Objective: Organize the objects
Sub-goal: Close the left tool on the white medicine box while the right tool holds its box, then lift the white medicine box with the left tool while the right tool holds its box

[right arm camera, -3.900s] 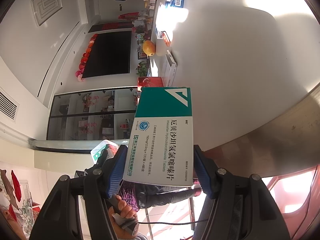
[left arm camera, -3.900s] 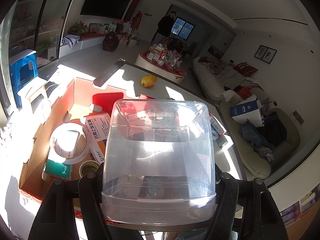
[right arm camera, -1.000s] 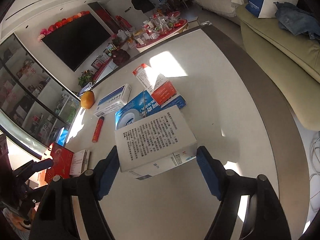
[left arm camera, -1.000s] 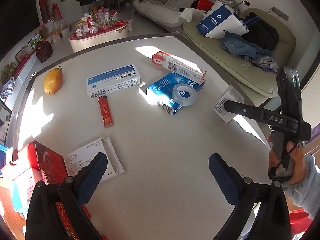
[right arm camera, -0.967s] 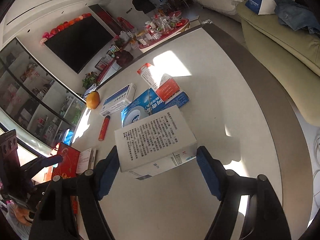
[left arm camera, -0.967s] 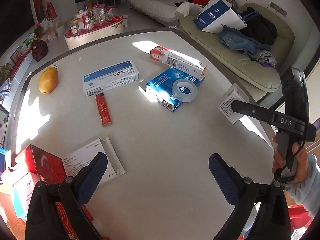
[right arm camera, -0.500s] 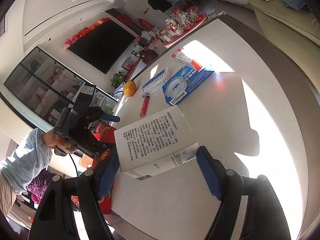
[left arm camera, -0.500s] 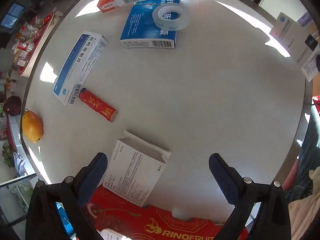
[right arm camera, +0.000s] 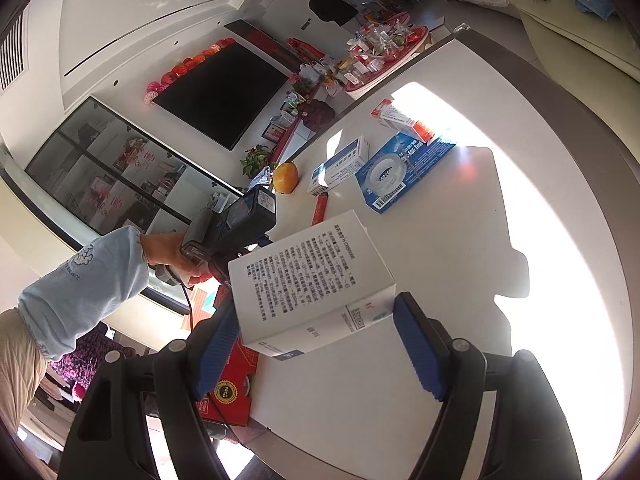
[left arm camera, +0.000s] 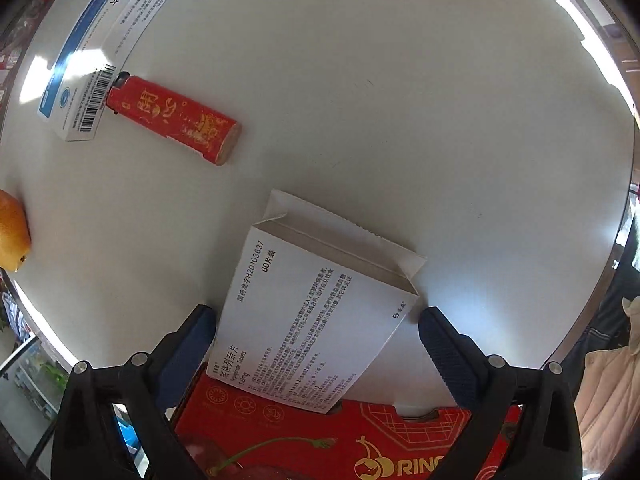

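Two handheld grippers work over a round white worktop [left arm camera: 400, 100] scattered with medicine boxes.

The left gripper [left arm camera: 316, 320] points steeply down with its jaws spread apart around a white tablet box [left arm camera: 312, 320], whose end flap stands open; the box lies flat, its near end overlapping a red carton [left arm camera: 320, 440] at the worktop's edge. The left pad looks to be at the box's side, the right pad just clear, so nothing is gripped yet. The right gripper [right arm camera: 316, 324] is clamped on a second white box [right arm camera: 308, 276] with printed text, held above the worktop. A red lighter [left arm camera: 172, 118], a blue-and-white box [left arm camera: 92, 60] and an orange fruit [left arm camera: 12, 236] lie farther off. The step in hand looks like picking up the open box. Next, the left jaws need to close squarely on its long sides without crushing it.
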`<state>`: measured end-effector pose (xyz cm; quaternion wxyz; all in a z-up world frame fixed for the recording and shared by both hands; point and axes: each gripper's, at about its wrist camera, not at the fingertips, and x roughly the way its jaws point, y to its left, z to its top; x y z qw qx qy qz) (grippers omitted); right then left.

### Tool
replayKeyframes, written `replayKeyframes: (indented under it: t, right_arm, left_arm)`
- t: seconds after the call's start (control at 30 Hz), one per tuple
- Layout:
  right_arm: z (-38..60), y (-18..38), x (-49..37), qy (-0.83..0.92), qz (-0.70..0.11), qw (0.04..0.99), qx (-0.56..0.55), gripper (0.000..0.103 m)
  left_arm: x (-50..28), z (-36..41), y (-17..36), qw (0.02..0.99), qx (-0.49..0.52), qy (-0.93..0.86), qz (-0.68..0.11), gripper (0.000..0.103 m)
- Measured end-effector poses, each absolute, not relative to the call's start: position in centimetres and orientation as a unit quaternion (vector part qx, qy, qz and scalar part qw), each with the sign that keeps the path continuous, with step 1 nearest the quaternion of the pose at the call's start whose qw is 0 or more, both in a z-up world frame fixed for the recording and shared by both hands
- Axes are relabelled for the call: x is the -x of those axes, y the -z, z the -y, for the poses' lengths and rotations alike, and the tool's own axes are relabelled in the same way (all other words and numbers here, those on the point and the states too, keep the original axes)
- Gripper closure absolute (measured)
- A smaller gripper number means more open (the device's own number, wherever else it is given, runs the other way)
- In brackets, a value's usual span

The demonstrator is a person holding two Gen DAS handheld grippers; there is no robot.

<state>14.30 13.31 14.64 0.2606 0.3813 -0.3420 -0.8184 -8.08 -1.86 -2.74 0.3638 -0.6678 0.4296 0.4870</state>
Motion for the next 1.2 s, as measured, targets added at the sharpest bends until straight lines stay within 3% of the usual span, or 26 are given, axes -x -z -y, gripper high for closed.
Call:
replayKeyframes:
  t: [0.27,0.37,0.43,0.57,0.67,1.0,1.2]
  right_arm:
    - [-13.7,-14.9,-15.5,0.812,0.369,0.260,-0.370,0.027]
    - [-14.0,-14.7,-16.2,0.811,0.377,0.251,-0.371,0.027]
    - [-14.4,-14.3,-16.7,0.807,0.387,0.242,-0.374,0.027]
    - [-15.3,-14.3,-18.2,0.804,0.408,0.229,-0.367,0.027]
    - [-15.5,-14.6,-19.1,0.806,0.409,0.225,-0.364,0.027]
    - [-15.4,-15.4,-20.7,0.807,0.413,0.224,-0.358,0.027]
    - [-15.5,-15.5,-20.6,0.806,0.416,0.224,-0.357,0.026]
  left_arm:
    - [4.5,0.3,1.7,0.354,0.673,-0.530,-0.375,0.000]
    - [3.4,-0.8,0.7,0.340,0.674,-0.566,-0.332,0.006]
    - [2.4,-1.3,-0.2,0.342,0.660,-0.589,-0.317,0.017]
    - [-1.3,-2.0,-1.7,0.335,0.588,-0.638,-0.367,0.019]
    - [-3.3,-2.1,-3.3,0.342,0.557,-0.671,-0.351,0.019]
    - [-2.1,-1.3,-1.6,0.375,0.638,-0.584,-0.333,0.019]
    - [-4.2,-1.9,-0.5,0.377,0.637,-0.526,-0.419,0.003]
